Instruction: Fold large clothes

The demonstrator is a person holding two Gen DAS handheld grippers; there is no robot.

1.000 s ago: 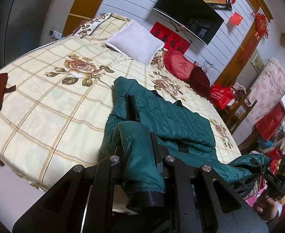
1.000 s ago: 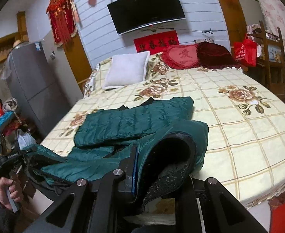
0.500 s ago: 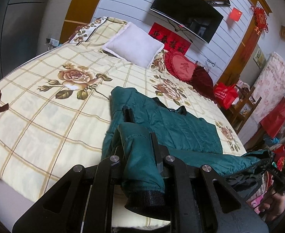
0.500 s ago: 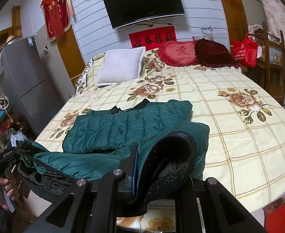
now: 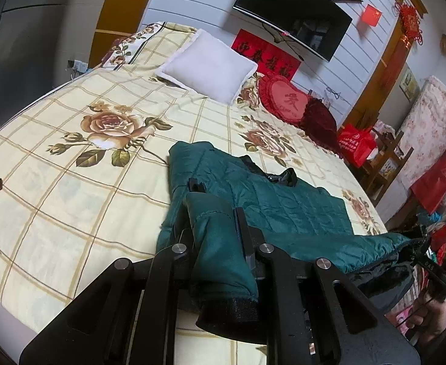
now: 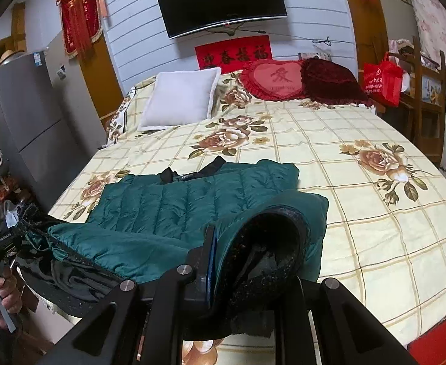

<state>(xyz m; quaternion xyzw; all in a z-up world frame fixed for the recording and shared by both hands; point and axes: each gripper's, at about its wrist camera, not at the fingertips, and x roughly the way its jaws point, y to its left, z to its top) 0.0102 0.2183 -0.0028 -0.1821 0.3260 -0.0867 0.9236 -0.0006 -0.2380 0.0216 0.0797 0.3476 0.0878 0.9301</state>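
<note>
Left wrist view showed the left gripper [image 5: 215, 231] clamped on the green jacket's [image 5: 271, 206] cuff, the right gripper [image 6: 250, 261] likewise clenched on its hem, jacket half-spread on the bed [image 5: 71, 182]; next, judged, carrying both ends over evenly.

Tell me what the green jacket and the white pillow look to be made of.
Green jacket: likely thin synthetic shell with padding, slight sheen, stitched in quilted channels; its cuff looks like black ribbed knit. White pillow: soft matte fabric, perhaps plush or fleece; the weave is too small to tell.
</note>
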